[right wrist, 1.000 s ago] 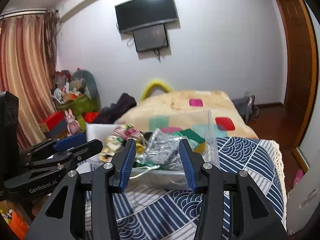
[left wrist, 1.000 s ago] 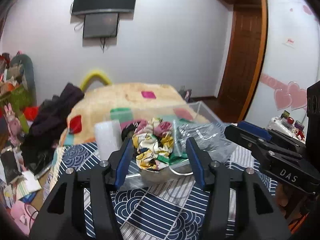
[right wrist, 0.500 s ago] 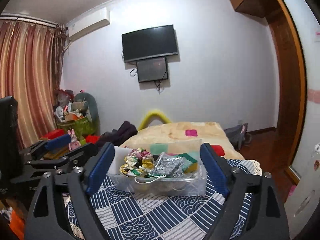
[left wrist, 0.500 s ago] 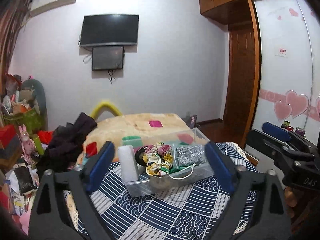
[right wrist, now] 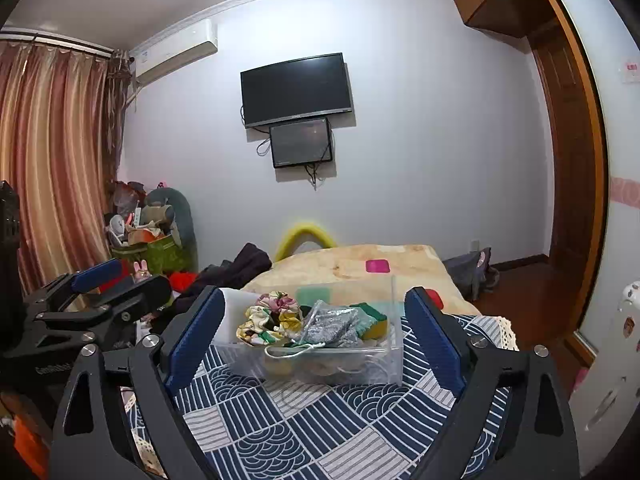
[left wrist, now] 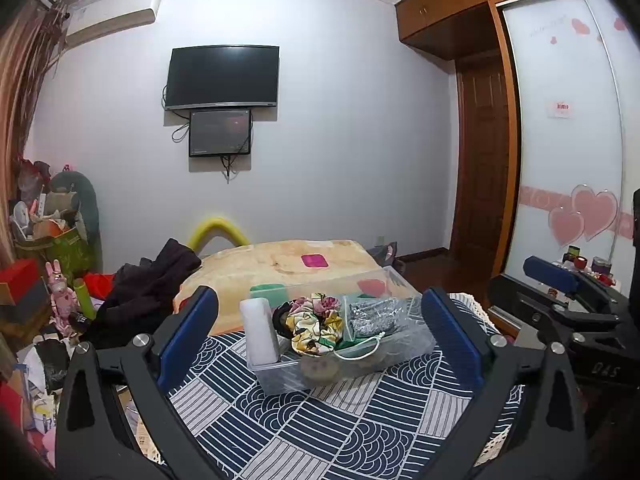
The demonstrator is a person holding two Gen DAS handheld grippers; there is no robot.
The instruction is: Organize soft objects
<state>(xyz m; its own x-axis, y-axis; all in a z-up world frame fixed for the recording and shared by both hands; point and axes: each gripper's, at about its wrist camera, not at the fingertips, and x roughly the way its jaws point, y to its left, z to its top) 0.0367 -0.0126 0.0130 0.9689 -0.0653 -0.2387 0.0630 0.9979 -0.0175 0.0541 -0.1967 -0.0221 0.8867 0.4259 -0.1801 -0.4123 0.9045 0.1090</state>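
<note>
A clear plastic box [left wrist: 416,342] [right wrist: 394,364] stands on a table with a blue patterned cloth [left wrist: 320,420] [right wrist: 320,420]. In it lie a floral scrunchie [left wrist: 314,320] [right wrist: 266,314], a silver glittery pouch [left wrist: 370,314] [right wrist: 332,326], a white block [left wrist: 260,330], a green and yellow sponge [right wrist: 370,318] and a white cord [left wrist: 360,350]. My left gripper [left wrist: 320,334] is open and empty, back from the box. My right gripper [right wrist: 316,328] is open and empty, also back from it. Each gripper shows in the other's view, the right one [left wrist: 568,308] and the left one [right wrist: 92,304].
A bed with a yellow blanket [left wrist: 288,264] lies behind the table. Dark clothes [left wrist: 152,284] and clutter [left wrist: 44,248] pile at the left. A wardrobe with heart stickers [left wrist: 576,160] and a door [left wrist: 484,160] stand at the right. A TV [left wrist: 223,76] hangs on the wall.
Both grippers have opened wide and pulled back and up from the box, so it looks smaller and farther. The box's contents have stayed in place.
</note>
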